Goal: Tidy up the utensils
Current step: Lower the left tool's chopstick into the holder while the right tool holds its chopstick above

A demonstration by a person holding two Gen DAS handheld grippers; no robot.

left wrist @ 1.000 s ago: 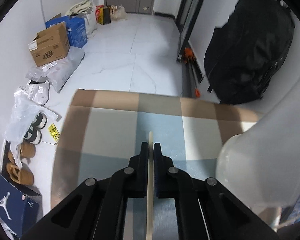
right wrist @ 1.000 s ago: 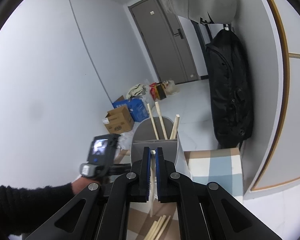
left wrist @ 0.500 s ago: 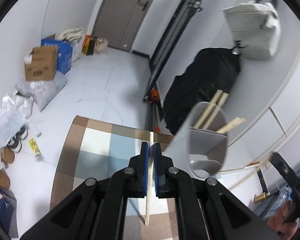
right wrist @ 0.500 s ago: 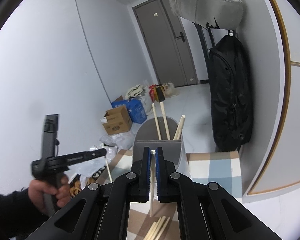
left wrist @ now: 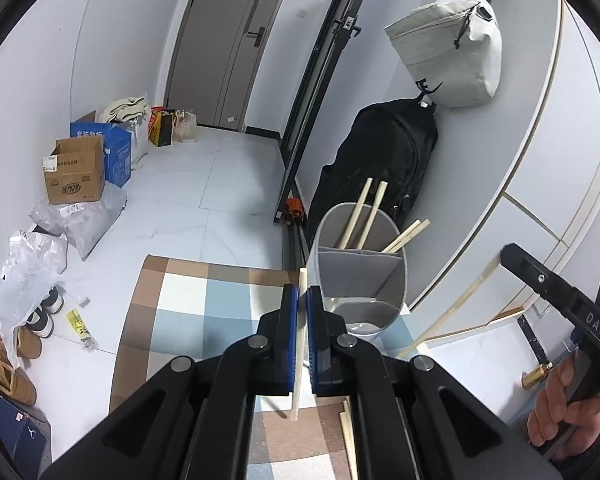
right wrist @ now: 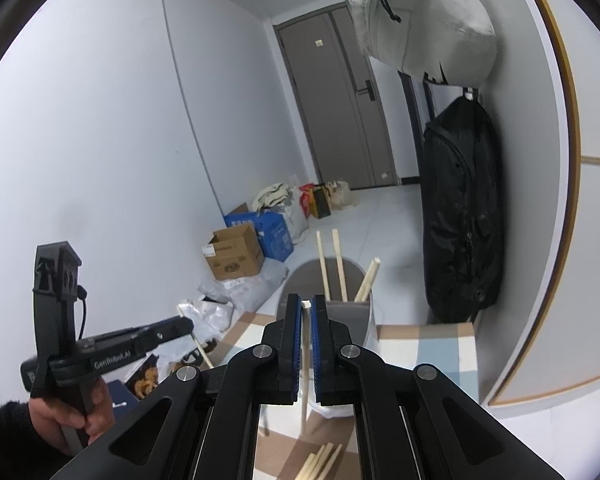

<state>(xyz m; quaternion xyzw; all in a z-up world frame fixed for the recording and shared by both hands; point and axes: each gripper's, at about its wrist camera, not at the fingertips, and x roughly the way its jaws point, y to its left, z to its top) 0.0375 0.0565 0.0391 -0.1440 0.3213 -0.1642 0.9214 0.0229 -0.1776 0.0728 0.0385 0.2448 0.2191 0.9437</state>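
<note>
While both grippers, left (left wrist: pixel 303 312) and right (right wrist: pixel 307 320), stood clamped on upright chopsticks (left wrist: pixel 299 344), the holder (left wrist: pixel 360 276) lay just ahead, nearer the right.

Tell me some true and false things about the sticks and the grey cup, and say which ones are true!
1. The left gripper is shut on a chopstick. True.
2. The right gripper holds nothing. False: it too is shut on a chopstick.
3. The grey utensil holder already has chopsticks standing in it. True.
4. The grey utensil holder is one open space inside. False: a wall splits it into compartments.
5. More chopsticks lie on the checked mat. True: loose chopsticks rest there.
6. The black bag lies flat on the floor. False: it hangs against the wall.
</note>
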